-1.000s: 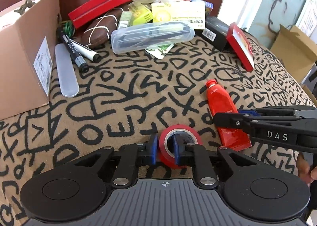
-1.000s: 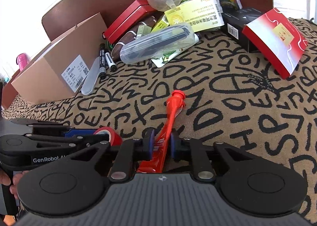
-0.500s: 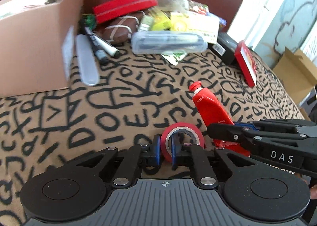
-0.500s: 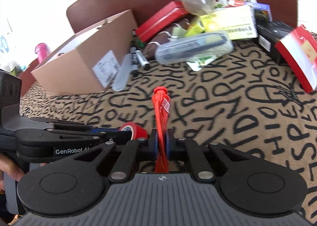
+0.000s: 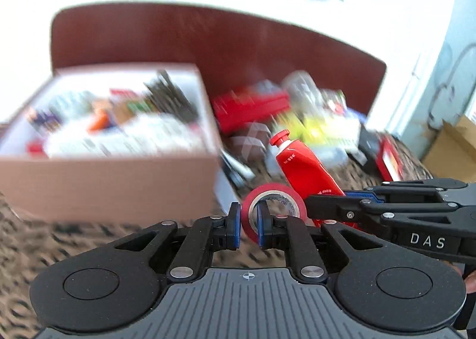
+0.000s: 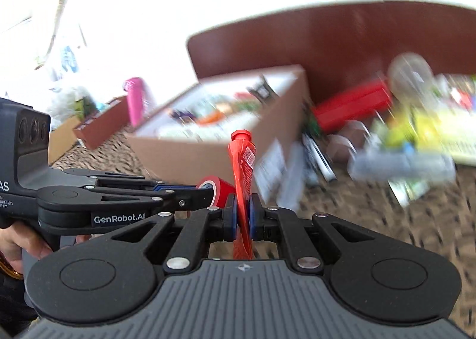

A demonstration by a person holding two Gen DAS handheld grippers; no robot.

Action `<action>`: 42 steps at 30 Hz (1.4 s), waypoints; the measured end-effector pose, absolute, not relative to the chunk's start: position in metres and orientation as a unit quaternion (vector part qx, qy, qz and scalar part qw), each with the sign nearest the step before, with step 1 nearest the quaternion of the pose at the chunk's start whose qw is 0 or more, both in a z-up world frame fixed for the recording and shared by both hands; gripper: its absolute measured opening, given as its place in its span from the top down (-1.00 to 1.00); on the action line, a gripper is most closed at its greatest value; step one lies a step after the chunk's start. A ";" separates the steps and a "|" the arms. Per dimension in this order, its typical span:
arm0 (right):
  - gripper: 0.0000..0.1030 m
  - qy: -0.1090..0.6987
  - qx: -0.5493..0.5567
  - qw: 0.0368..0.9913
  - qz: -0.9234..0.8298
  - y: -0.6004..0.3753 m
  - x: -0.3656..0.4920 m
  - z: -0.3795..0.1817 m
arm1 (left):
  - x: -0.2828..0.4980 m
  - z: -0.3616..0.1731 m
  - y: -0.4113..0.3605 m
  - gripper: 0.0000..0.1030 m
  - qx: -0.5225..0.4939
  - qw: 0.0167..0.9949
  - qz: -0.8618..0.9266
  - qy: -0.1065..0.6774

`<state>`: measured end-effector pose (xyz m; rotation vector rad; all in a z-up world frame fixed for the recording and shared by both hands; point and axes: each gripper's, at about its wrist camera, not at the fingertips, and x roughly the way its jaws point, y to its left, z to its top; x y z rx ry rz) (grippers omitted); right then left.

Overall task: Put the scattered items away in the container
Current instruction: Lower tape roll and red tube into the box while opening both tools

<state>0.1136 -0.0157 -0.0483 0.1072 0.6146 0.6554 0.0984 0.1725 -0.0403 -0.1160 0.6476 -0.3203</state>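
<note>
Tape: red tape roll (image 5: 273, 205) is pinched by its wall between the blue pads of the left gripper (image 5: 248, 227), one pad inside the ring, one outside, roll standing on edge and lifted off the cloth.
Tube: red tube (image 6: 242, 178) is squeezed flat between the pads of the right gripper (image 6: 242, 220), cap pointing up and away, tail hanging down behind the pads.
Pairing: both grippers ride side by side; from the left wrist view the tube (image 5: 303, 166) leans just beside the tape, close enough to look like touching, cannot tell for sure.
Container: cardboard box (image 5: 113, 172) sits ahead and to the left, open at the top and already full of mixed items, all smeared by motion blur.
Box seen from the right: same box (image 6: 190, 157) lies just beyond the tube's cap, white label on its near corner.
Pile: red case (image 5: 250, 107), clear case (image 6: 401, 166) and other blurred clutter lie to the right of the box.
Surface: patterned cloth (image 6: 416, 220) below, streaked.
</note>
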 end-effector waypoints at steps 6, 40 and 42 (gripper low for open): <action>0.82 0.257 0.024 0.908 0.332 0.034 0.155 -0.009 | 0.133 -0.002 0.214 0.89 -0.077 0.947 -0.115 0.290; -0.90 0.250 0.020 0.931 0.264 0.066 0.252 -0.036 | 0.231 -0.034 0.258 -0.96 -0.094 0.940 0.011 0.329; -0.90 0.249 0.021 0.932 0.261 0.064 0.250 -0.034 | 0.229 -0.031 0.254 -0.96 -0.090 0.941 0.009 0.326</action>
